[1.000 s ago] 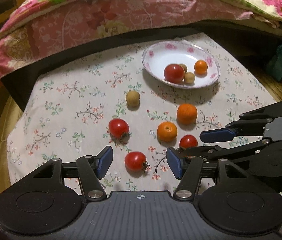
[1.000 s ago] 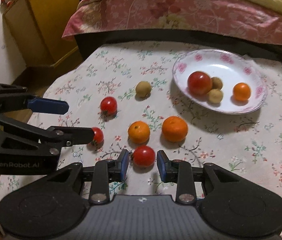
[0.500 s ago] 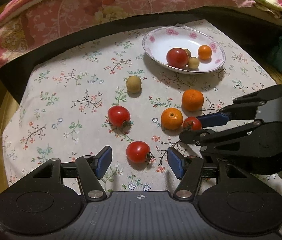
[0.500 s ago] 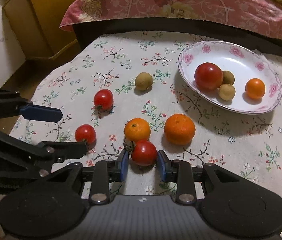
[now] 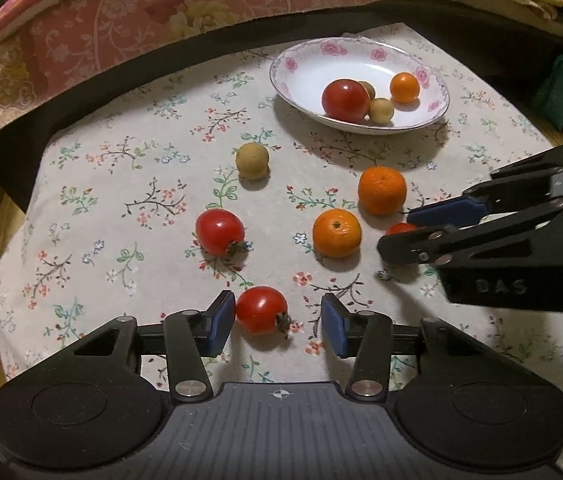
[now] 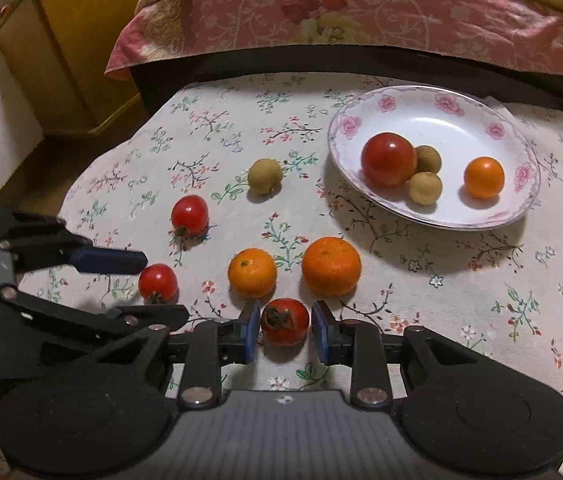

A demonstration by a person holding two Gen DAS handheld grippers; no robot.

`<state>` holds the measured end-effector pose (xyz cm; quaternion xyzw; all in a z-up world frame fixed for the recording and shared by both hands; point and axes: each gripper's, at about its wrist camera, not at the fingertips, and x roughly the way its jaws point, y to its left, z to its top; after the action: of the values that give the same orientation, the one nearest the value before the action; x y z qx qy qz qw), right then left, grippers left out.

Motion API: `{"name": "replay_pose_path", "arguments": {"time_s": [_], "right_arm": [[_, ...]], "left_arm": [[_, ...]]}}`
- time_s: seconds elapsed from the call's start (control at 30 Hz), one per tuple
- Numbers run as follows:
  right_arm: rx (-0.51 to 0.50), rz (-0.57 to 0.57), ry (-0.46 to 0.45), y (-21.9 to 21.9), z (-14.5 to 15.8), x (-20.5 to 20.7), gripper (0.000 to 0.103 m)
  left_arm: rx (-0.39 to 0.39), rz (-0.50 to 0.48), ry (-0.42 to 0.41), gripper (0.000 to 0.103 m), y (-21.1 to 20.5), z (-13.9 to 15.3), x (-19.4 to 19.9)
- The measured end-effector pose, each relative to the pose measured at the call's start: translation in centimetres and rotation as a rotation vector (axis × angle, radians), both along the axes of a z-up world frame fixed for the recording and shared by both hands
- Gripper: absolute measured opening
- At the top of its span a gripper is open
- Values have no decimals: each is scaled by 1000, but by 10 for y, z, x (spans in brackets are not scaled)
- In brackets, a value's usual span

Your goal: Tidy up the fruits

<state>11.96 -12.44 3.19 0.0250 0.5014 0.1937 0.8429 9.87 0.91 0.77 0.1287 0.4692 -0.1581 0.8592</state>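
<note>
Left wrist view: the pick-up step is in hand. The left gripper [image 5: 277,322] is spread around a small tomato [image 5: 262,309] on the floral cloth [image 5: 129,184]; the tomato sits against the left pad, so closing should centre it before carrying it to the plate [image 5: 309,64].

Right wrist view: the right gripper [image 6: 286,330] brackets another tomato [image 6: 285,321], jaws narrowly apart, seemingly not yet pinching; next it must close and lift.

The left gripper [image 5: 277,322] sits open at the cloth's near edge, a small tomato [image 5: 262,309] between its pads — touching the left one. The right gripper [image 5: 421,232] reaches in from the right edge (a tomato [image 5: 399,228] half hidden behind it).
</note>
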Motion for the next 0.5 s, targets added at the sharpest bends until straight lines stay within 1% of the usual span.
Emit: {"name": "replay_pose_path", "arguments": {"time_s": [0.07,0.13,0.17,0.2,0.27,0.3,0.5], "right_arm": [[11,-10,9,-3,0,1,29],[11,-9,9,-4,1,0,29],[9,-7,7,-4,1,0,29],[8,-4,6,-4,1,-1,29],[10,-1,7,-4,1,-2,29],[11,1,9,-4,0,-2,29],[13,19,13,-2,-3,-3,29]], "left_arm": [[2,1,3,51,1,-1,1],[9,2,6,47,1,-2,2],[15,5,12,42,2,-4,4],[14,11,24,42,3,-6,6],[-14,30,36,42,8,-8,9],[-16,32,40,41,9,-7,10],[-1,11,30,41,5,-6,3]]}}
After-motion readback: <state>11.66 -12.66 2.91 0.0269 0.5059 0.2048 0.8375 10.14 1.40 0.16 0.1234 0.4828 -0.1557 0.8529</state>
